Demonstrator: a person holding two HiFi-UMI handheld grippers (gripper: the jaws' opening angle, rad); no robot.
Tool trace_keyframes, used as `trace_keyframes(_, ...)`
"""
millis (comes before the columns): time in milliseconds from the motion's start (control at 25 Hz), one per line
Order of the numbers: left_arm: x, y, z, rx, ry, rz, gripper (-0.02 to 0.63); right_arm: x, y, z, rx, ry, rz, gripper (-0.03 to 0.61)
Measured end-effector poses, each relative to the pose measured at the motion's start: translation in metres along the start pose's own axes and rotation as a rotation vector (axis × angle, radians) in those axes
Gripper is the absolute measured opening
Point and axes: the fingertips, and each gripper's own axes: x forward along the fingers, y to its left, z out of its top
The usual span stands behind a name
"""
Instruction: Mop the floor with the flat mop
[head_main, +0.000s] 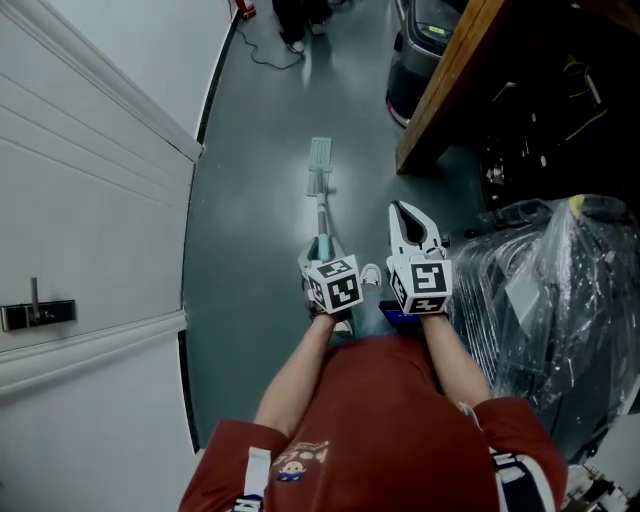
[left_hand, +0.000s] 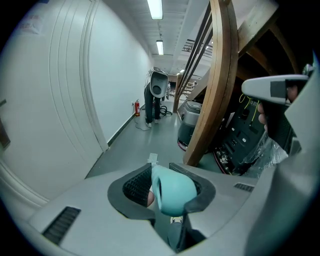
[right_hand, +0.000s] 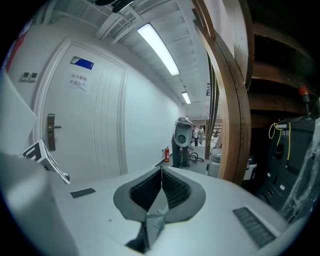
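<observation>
The flat mop lies ahead of me in the head view: its pale head rests on the dark green floor and its pole runs back toward me. My left gripper is shut on the mop's teal handle; in the left gripper view the handle fills the gap of that gripper, with the mop head small beyond it. To the right, my right gripper hangs beside the pole, apart from it. Its pads meet, so the right gripper is shut on nothing.
A white door with a handle lines the left. A slanting wooden beam and plastic-wrapped equipment crowd the right. A floor machine stands ahead right. A person's feet and a cable lie far down the corridor.
</observation>
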Motion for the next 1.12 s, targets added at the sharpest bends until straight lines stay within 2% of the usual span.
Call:
trace_keyframes(200,0.027,-0.013,0.03,-0.001,0.005,0.014,0.121,0.033,-0.025,0.01,-0.001,0.008,0.02,0.018)
trace_keyframes(720,0.105,-0.063,0.108,-0.012,0.011,0.073,0.121,0.108,-0.131,0.032,0.007,-0.001,0.051,0.018)
trace_keyframes(1120,0.15,-0.059,0.151,-0.033,-0.001,0.082,0.121,0.158,-0.158,0.041,0.004,-0.005,0.06,0.018)
